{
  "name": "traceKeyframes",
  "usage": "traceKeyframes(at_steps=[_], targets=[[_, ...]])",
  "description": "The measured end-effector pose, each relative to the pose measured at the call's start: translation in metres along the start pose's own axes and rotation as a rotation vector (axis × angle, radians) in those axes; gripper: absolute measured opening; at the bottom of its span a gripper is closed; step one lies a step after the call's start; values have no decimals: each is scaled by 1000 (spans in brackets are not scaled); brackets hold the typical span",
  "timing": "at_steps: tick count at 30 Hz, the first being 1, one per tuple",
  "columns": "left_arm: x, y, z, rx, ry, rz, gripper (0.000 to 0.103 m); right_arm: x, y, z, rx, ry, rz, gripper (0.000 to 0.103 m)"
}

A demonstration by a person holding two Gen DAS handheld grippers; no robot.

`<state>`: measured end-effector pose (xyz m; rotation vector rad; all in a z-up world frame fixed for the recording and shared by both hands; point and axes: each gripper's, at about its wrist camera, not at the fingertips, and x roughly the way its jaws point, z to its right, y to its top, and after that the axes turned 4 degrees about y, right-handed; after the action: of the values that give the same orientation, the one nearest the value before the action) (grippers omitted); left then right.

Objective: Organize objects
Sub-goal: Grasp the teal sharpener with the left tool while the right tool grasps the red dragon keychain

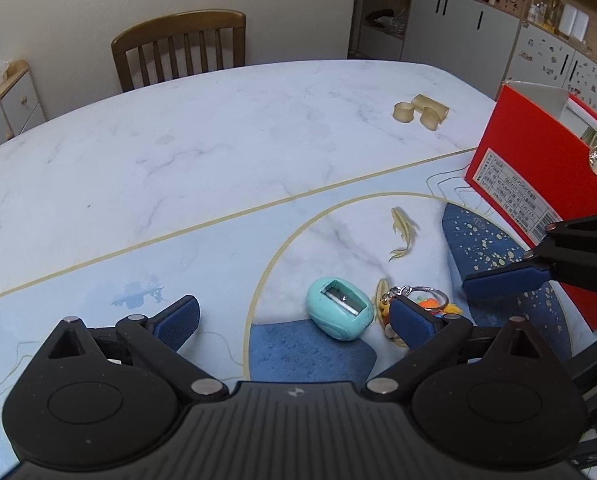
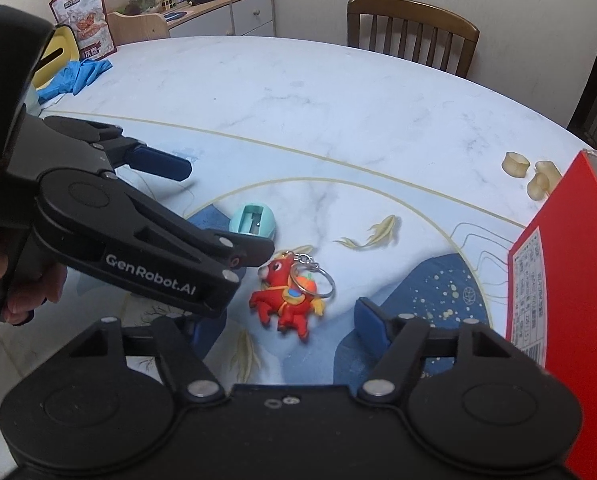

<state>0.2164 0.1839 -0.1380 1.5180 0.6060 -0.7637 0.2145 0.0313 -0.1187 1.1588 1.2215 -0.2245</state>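
Marble-patterned table [image 2: 298,92] is noted beneath both spread, empty grippers, a light, rubbery horse keychain [image 2: 288,300] lying between the right gripper [image 2: 282,328] fingers, best gripped across its body.

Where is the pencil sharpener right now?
The teal pencil sharpener lies on the table between the open left gripper's fingers, left of the red horse keychain.

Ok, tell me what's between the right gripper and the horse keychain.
Nothing visible. The right gripper is open, and the horse keychain lies on the table just ahead of it. The left gripper sits off to the left side.
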Motion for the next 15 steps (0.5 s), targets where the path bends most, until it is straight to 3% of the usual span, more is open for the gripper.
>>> traceKeyframes(at_steps=[2, 6, 8, 12, 15], targets=[[0, 0, 0, 4, -9, 5, 93, 2, 0, 0, -3, -6, -2, 63], [3, 0, 0, -1, -19, 4, 88, 7, 0, 3, 6, -19, -10, 61], [4, -1, 0, 0, -26, -1, 77, 8, 0, 5, 8, -22, -7, 60], [4, -1, 2, 14, -34, 9, 69, 9, 0, 4, -2, -20, -3, 57], [2, -1, 3, 26, -42, 18, 55, 10, 2, 0, -16, -10, -1, 54]])
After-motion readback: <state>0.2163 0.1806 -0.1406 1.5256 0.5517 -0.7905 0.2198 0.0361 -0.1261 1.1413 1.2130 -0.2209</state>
